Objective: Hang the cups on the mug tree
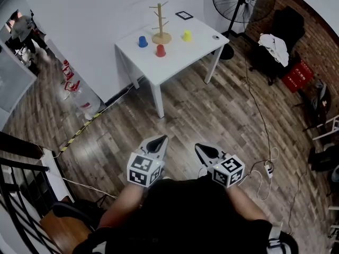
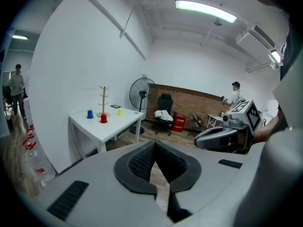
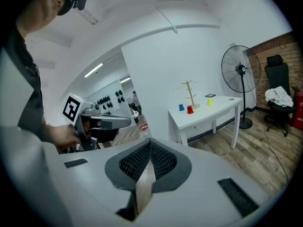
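A wooden mug tree stands on a white table far ahead of me, by the wall. Around it sit a blue cup, a red cup and a yellow cup, all upside down. The same table shows small in the left gripper view, with the red cup in front, and in the right gripper view, with the mug tree. My left gripper and right gripper are held low over the wooden floor, well short of the table. Both are shut and hold nothing.
A standing fan is to the right of the table, and a black chair with white cloth and a red crate lie further right. Cables and a power strip run across the floor. A railing is at my left. A person stands far left.
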